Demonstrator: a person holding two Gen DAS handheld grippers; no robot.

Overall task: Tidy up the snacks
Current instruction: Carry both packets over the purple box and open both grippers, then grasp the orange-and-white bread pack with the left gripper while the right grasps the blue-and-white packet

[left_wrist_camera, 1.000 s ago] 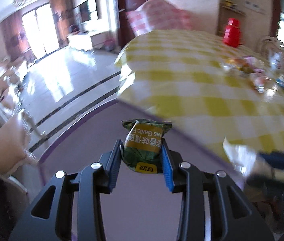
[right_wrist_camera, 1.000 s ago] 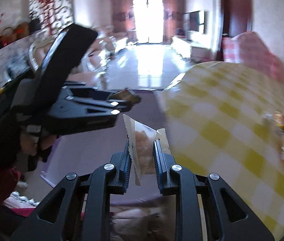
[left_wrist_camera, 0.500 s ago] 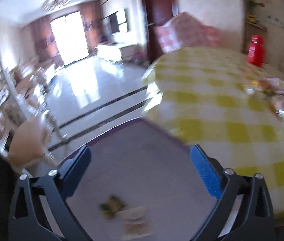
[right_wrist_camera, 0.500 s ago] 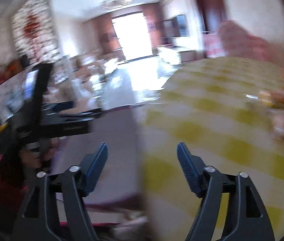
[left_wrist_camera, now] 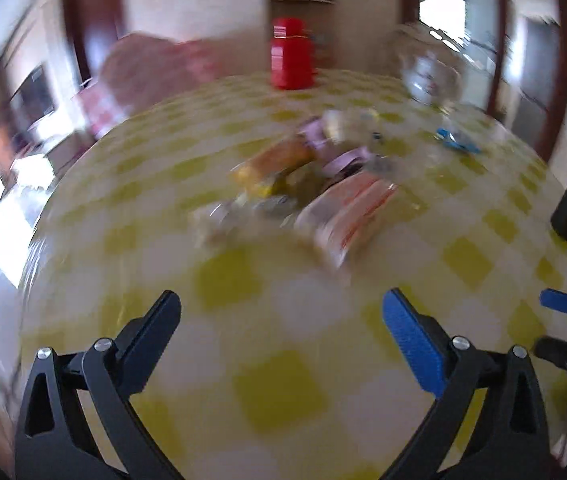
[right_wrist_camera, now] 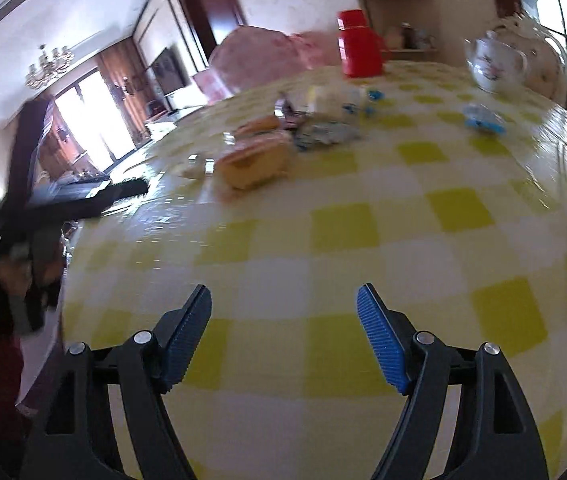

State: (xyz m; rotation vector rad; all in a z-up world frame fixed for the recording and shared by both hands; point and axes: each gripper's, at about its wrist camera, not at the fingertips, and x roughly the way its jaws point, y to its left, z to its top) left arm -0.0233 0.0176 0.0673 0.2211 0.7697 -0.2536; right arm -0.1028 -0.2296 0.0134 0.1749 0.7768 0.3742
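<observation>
Left gripper [left_wrist_camera: 281,306]: black fingers with blue pads spread wide, nothing between them, angled down over the round table in yellow-and-white checked cloth [left_wrist_camera: 267,392]. Right gripper [right_wrist_camera: 283,300]: fingers parted, empty, likewise over bare cloth.

The heap of wrapped snacks [left_wrist_camera: 307,184] lay mid-table, well ahead of both sets of fingertips and touching neither. In the left view it sat slightly right of the gap's centreline; view motion-blurred. Made out an orange-brown packet, a pink-and-white striped packet nearest the fingers, and purple wrappers behind. In the right view the heap [right_wrist_camera: 283,140] lay up and left of the gap, a yellow-orange packet foremost. A small blue-wrapped item [right_wrist_camera: 483,120] lay apart, to the right of the heap.

Behind the snacks: a red plastic lidded jug [right_wrist_camera: 359,44] near the far edge, a white floral china teapot [right_wrist_camera: 495,64] at far right. Only open cloth lay between fingers and heap.
</observation>
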